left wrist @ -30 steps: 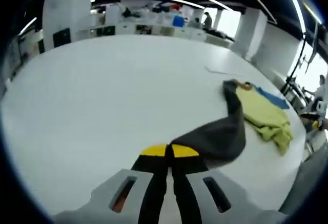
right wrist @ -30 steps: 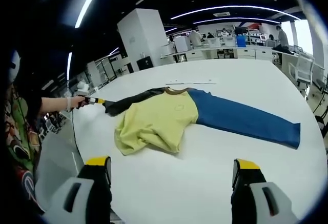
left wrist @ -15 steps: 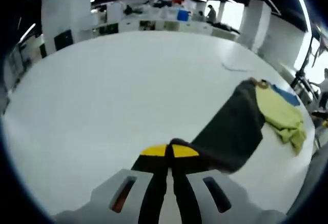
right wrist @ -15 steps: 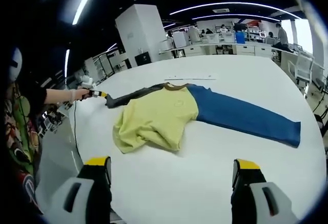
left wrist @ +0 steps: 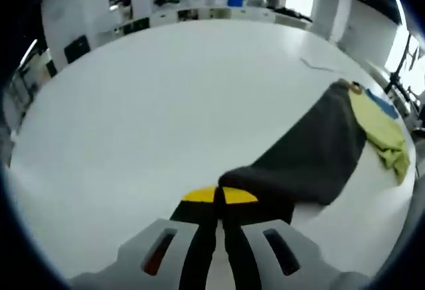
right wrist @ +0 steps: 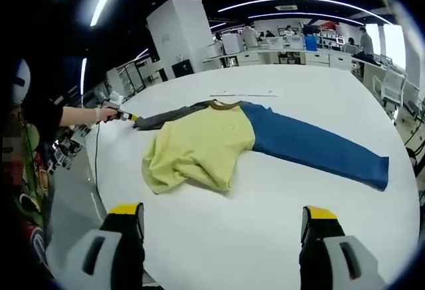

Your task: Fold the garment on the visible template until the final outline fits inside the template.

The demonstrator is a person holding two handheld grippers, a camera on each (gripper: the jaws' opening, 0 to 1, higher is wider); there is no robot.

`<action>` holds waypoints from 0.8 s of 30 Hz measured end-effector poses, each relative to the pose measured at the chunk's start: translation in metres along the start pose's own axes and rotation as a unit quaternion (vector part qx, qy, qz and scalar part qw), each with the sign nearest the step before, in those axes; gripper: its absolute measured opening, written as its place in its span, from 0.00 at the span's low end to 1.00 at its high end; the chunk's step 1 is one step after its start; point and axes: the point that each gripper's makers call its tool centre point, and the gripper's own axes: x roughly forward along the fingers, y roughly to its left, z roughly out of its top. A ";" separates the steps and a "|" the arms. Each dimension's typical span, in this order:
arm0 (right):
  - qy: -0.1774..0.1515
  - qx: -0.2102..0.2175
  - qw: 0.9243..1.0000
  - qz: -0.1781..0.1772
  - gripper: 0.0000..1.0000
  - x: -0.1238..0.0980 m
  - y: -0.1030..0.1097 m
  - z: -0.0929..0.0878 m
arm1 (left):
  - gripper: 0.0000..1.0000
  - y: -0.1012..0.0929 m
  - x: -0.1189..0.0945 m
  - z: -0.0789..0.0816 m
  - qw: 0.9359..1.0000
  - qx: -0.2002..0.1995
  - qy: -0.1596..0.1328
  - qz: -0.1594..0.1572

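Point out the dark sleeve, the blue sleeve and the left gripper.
dark sleeve (left wrist: 312,157), left gripper view, on the middle of its spread cloth.
blue sleeve (right wrist: 312,147), right gripper view, on its mid-length.
left gripper (left wrist: 219,196), left gripper view, between its yellow tips, shut on the sleeve end.

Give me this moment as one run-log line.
left gripper: shut on dark sleeve, stretched out | right gripper: open, above table | blue sleeve: flat | yellow body: rumpled

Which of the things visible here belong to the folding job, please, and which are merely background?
Job:
- yellow-bodied garment with dark grey sleeve and blue sleeve
- left gripper, shut on the grey sleeve's end
- right gripper, open above the white table

Background:
- blue box
- white pillar
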 end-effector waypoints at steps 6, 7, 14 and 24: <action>0.011 -0.002 1.000 -0.001 1.00 0.002 0.001 -0.004 | 0.00 0.008 0.005 0.004 1.000 0.001 -0.002 0.001; 0.012 -0.002 1.000 -0.002 1.00 0.002 0.001 -0.004 | 0.00 0.008 0.005 0.005 1.000 0.005 0.000 0.000; 0.015 0.000 1.000 -0.003 1.00 0.003 0.001 -0.006 | 0.00 0.009 0.004 0.004 0.999 0.035 0.011 -0.001; 0.013 0.003 1.000 -0.009 1.00 -0.001 0.001 -0.010 | 0.00 0.009 0.002 0.002 1.000 0.018 0.001 0.000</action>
